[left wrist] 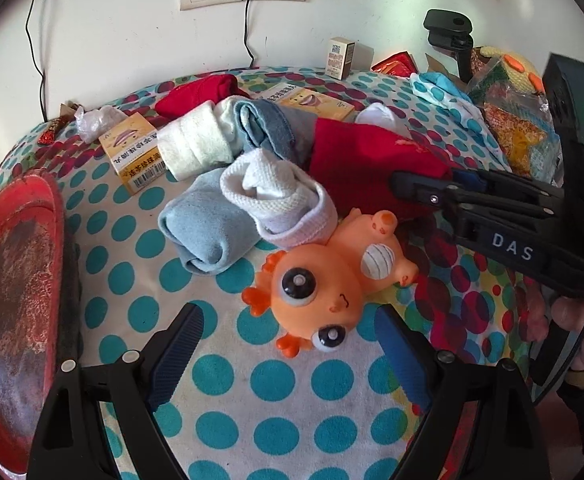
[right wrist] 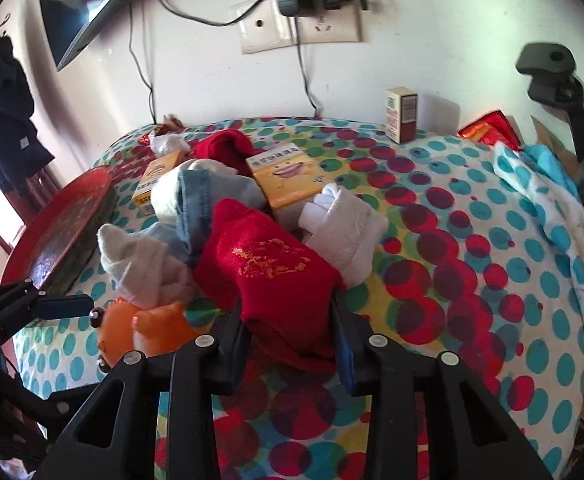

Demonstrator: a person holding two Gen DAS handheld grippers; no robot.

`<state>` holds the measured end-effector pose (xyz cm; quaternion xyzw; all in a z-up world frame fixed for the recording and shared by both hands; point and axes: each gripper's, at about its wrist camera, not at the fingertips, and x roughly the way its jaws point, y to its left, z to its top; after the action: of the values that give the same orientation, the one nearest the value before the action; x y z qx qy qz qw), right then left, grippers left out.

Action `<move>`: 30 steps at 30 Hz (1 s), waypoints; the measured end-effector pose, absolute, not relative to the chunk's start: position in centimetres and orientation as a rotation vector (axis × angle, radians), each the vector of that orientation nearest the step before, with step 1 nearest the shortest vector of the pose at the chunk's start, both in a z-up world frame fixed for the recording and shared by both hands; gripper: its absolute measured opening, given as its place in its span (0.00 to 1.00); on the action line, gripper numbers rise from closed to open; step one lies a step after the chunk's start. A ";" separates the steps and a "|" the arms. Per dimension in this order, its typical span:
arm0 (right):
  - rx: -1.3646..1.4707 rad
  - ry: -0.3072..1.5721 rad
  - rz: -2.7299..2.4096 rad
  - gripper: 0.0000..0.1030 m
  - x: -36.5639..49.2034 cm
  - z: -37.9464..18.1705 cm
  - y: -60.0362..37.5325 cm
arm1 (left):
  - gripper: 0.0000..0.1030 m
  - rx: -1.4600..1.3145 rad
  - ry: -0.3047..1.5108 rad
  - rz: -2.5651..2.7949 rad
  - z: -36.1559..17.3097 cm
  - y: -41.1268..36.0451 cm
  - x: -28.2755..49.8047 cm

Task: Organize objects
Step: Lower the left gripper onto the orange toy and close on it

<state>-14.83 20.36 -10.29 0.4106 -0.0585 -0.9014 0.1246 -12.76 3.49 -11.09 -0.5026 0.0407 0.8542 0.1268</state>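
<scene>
A: L gripper — status?
B: Jaws spread wide, nothing pinched. Hangs over the orange rubber squeeze toy with big eyes; toy's head sits between the two blue-padded fingers but pads don't touch it. Toy lies on its back on the dotted-cloth surface.

A: R gripper?
B: Clamped on the red knit sock with orange embroidery. Near end of sock squeezed between both fingers, rest draped fwd over the pile. In the left wrist view the same gripper comes in from the right, tips buried in the red fabric.

A: Pile contents?
B: White ribbed sock, rolled, leaning on toy's feet. Pale blue sock bundle just beside it, left. Grey-blue cloth and cream rolled sock behind. Second red fabric lump at the back. White sock pair right of the held red sock.

A: Boxes?
B: Two yellow cardboard cartons, one left of pile, one behind it. Small white-and-brown carton upright near the wall, well apart from pile.

A: Else?
B: Round red worn tray at surface's left edge. Person's hand on R gripper handle, partly seen.
</scene>
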 end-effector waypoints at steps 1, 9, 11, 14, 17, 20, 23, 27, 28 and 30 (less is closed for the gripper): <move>1.194 -0.178 -2.632 0.32 -14.7 -10.4 20.5 | 0.87 -1.468 0.117 2.480 -11.2 3.6 -13.0; 1.168 -0.189 -2.655 0.32 -14.7 -10.4 20.3 | 0.87 -1.468 0.093 2.436 -11.8 4.0 -13.7; 1.173 -0.191 -2.653 0.32 -14.7 -10.4 20.4 | 0.87 -1.444 0.100 2.439 -11.9 4.0 -13.6; 1.173 -0.193 -2.655 0.32 -14.7 -10.4 20.4 | 0.67 -1.430 0.072 2.415 -11.9 4.2 -13.7; 1.180 -0.210 -2.648 0.33 -14.8 -10.5 20.5 | 0.57 -1.425 0.105 2.425 -11.8 4.4 -13.4; 1.179 -0.215 -2.647 0.33 -14.9 -10.5 20.6 | 0.56 -1.431 0.107 2.426 -11.5 4.2 -13.1; 1.181 -0.213 -2.648 0.33 -14.9 -10.4 20.5 | 0.56 -1.435 0.097 2.423 -11.3 3.9 -12.5; 1.179 -0.201 -2.650 0.33 -14.9 -10.4 20.5 | 0.56 -1.434 0.119 2.444 -10.7 3.5 -11.7; 1.180 -0.192 -2.654 0.33 -14.9 -10.4 20.4 | 0.56 -1.431 0.116 2.454 -10.5 3.3 -11.4; 1.180 -0.177 -2.661 0.33 -14.9 -10.3 20.3 | 0.56 -1.426 0.121 2.461 -10.2 3.2 -11.0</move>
<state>-14.91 20.26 -10.35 0.4021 -0.0602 -0.9067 0.1125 -11.04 3.16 -10.16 -0.4955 0.0422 0.8550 0.1468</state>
